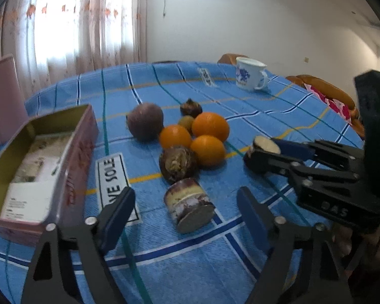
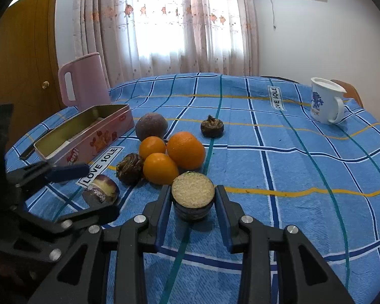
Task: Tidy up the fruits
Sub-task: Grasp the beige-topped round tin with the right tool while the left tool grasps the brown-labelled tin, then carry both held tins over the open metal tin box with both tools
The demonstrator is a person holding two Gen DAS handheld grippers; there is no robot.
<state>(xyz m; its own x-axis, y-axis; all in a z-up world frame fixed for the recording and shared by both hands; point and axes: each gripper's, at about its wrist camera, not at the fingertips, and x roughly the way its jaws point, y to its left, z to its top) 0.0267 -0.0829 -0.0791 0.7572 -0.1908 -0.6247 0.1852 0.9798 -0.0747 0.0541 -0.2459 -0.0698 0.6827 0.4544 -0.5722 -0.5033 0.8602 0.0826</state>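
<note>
With the right gripper [image 2: 193, 204] jaws pinching the dark cut-topped round fruit [image 2: 192, 197] near the three oranges [image 2: 174, 157] and the left gripper [image 1: 187, 217] jaws spread around the cut purple fruit [image 1: 188, 204], either rounded piece could slip free

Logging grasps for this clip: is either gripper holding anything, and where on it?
The right gripper grips the cut dark fruit piece by its two sides, pale cut face up. The left gripper holds nothing; its jaws straddle another cut piece.

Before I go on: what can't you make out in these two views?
- Tin: left wrist view blurs the paper inside; right wrist view hides its floor behind the near wall.
- Cut piece in the right gripper: underside hidden by the fingers.
- Mug: contents hidden by its rim, both views.
</note>
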